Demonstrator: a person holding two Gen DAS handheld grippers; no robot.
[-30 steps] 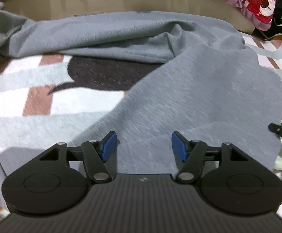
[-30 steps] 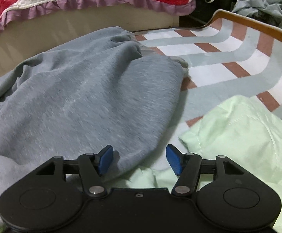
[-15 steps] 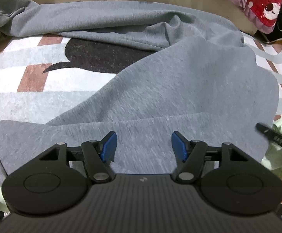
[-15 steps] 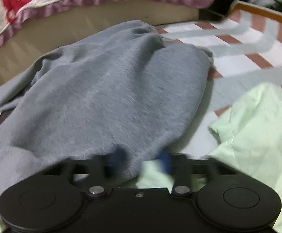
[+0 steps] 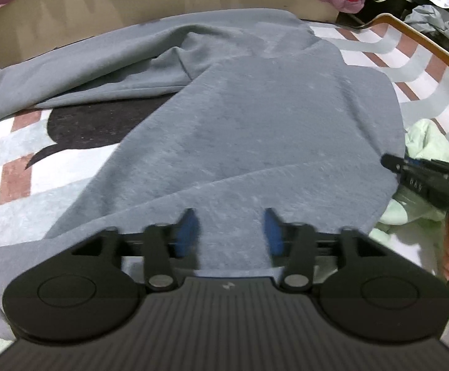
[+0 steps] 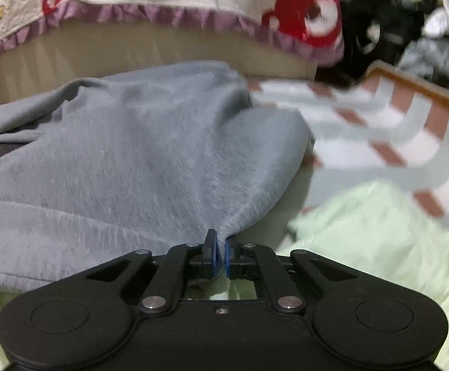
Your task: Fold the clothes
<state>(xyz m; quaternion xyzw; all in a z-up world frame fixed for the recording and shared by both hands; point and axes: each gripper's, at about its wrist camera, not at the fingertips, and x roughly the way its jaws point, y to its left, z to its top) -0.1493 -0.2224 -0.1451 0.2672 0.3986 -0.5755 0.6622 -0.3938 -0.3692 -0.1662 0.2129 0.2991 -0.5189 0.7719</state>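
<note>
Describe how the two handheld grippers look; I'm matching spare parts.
Both the left gripper and the right gripper are matte black, with blue pads on the jaws, silver pivot pins and round side discs. The left body is ribbed with a small white mark.

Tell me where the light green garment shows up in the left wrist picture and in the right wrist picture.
Left wrist: the light green garment sits at the right edge, beyond the grey garment, behind the right claw.
Right wrist: it fills the lower right, beside and under the right claw, which is shut on the grey garment.
Shared landmark: the striped rug.
</note>
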